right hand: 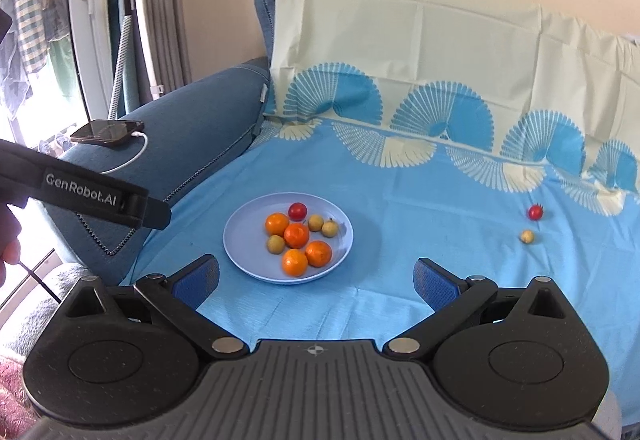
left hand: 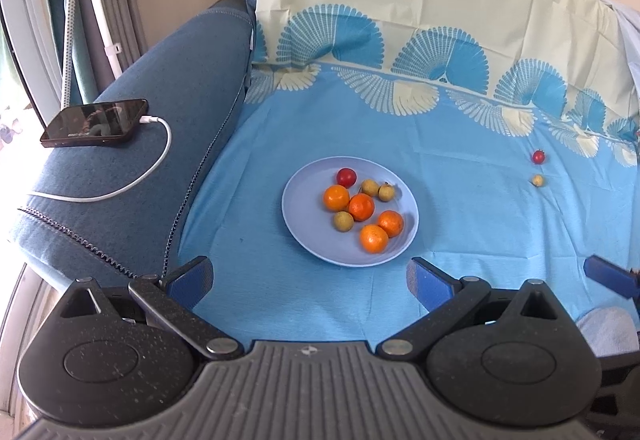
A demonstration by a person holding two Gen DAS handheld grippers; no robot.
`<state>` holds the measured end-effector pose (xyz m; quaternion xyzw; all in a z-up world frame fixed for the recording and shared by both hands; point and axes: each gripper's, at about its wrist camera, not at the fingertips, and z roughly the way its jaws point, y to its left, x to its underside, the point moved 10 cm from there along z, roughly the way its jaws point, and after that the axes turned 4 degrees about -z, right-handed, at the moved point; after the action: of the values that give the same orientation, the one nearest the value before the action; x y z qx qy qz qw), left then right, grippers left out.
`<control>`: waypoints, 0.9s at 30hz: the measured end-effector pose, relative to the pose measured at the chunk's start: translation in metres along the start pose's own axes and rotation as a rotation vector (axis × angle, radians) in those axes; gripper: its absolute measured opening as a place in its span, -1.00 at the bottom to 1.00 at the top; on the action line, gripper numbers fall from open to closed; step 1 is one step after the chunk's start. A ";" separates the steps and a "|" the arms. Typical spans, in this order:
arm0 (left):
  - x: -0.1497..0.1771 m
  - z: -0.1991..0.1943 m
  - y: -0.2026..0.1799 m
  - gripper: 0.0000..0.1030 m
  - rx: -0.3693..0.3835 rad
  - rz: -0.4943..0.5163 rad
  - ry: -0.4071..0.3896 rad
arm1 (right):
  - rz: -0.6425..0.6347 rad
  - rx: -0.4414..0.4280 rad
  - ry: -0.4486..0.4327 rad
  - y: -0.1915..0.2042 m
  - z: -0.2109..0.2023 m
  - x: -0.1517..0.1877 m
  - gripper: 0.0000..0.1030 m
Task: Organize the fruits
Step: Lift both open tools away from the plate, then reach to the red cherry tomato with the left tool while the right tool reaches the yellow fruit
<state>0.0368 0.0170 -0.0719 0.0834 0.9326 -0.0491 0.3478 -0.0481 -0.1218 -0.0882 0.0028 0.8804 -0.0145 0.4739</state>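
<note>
A pale blue plate (left hand: pixel 304 236) (right hand: pixel 244 252) sits on the blue sheet and holds several mandarins (left hand: pixel 361 206) (right hand: pixel 296 235), a red cherry tomato (left hand: pixel 346 177) (right hand: pixel 298 211) and small yellowish fruits (left hand: pixel 343 220) (right hand: pixel 276 243). Off the plate to the right lie a loose red cherry tomato (left hand: pixel 538 156) (right hand: pixel 535 212) and a loose yellowish fruit (left hand: pixel 538 180) (right hand: pixel 527 236). My left gripper (left hand: pixel 310 280) is open and empty, just in front of the plate. My right gripper (right hand: pixel 316 282) is open and empty, in front of the plate and a little right of it.
A phone (left hand: pixel 94 122) (right hand: pixel 107 131) on a white charging cable lies on the blue sofa armrest (left hand: pixel 168 144) at the left. The patterned sheet rises over the backrest (left hand: pixel 400 0). The left gripper's body (right hand: pixel 92 192) shows at the left of the right wrist view.
</note>
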 end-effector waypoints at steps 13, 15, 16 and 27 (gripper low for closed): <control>-0.021 0.039 -0.027 0.99 -0.015 0.035 0.065 | 0.128 0.048 0.049 -0.052 0.036 0.011 0.99; -0.025 0.048 -0.036 0.99 -0.012 0.045 0.075 | 0.150 0.074 0.051 -0.068 0.042 0.013 0.99; -0.028 0.053 -0.041 0.99 -0.010 0.050 0.081 | 0.159 0.091 0.053 -0.077 0.046 0.014 0.99; -0.069 0.137 -0.123 0.99 -0.031 0.184 0.131 | 0.325 0.419 0.071 -0.251 0.120 0.043 0.99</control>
<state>0.1527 -0.1331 -0.1262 0.1663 0.9423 0.0031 0.2906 0.0237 -0.3764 -0.1842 0.2425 0.8624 -0.1199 0.4279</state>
